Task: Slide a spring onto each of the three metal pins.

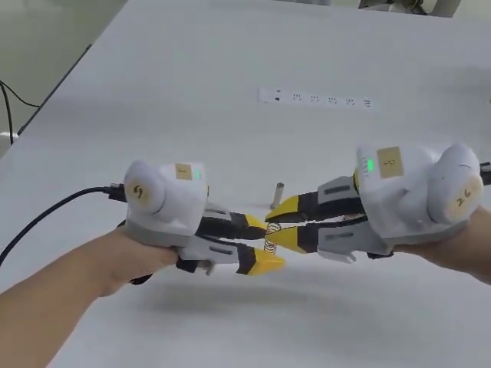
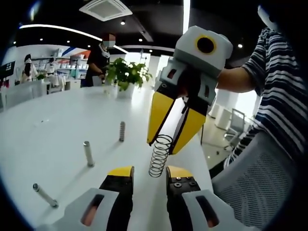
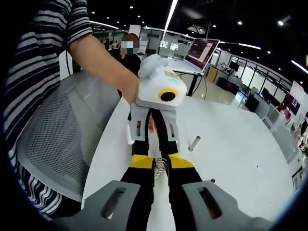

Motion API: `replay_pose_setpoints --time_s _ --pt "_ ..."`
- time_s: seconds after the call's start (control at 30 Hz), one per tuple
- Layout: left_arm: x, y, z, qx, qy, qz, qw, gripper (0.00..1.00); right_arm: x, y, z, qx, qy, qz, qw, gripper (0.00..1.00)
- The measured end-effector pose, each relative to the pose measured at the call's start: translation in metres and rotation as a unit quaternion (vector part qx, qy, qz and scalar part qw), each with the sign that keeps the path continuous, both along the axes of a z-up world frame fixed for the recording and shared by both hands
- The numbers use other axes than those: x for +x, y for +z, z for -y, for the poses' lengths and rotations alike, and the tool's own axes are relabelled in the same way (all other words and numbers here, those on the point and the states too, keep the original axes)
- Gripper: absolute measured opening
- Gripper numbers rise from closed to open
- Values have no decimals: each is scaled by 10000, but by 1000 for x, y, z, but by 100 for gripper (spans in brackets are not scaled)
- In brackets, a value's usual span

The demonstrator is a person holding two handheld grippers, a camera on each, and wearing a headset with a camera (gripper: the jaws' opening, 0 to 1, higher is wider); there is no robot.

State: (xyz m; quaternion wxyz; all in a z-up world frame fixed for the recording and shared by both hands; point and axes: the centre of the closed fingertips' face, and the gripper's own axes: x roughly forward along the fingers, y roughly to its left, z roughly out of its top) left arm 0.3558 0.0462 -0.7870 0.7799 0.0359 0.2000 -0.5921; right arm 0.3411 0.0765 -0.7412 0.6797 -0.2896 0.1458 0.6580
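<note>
right gripper [image 1: 268, 224] pinches coil spring [image 2: 160, 154] by upper end above desk [image 1: 230, 130]; left gripper [image 2: 150, 171] jaws parted, flanking spring's lower end.

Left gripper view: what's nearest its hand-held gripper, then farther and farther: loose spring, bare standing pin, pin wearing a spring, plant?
1. The loose spring, right at the left hand-held gripper tips.
2. The bare standing pin, to the view's left on the table.
3. The pin wearing a spring, farther back.
4. The plant, at the far end.
</note>
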Motion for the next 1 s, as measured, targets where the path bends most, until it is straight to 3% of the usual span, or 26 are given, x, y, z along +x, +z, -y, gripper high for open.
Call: replay_pose_setpoints --time_s 0.43,1.0 --pt "3 1 -15 -55 297 -121 9995 27 8 0 2 -23 -105 70 9999 7" --pt "11 -1 -66 49 946 -155 9954 44 22 0 5 -59 -292 243 9993 7"
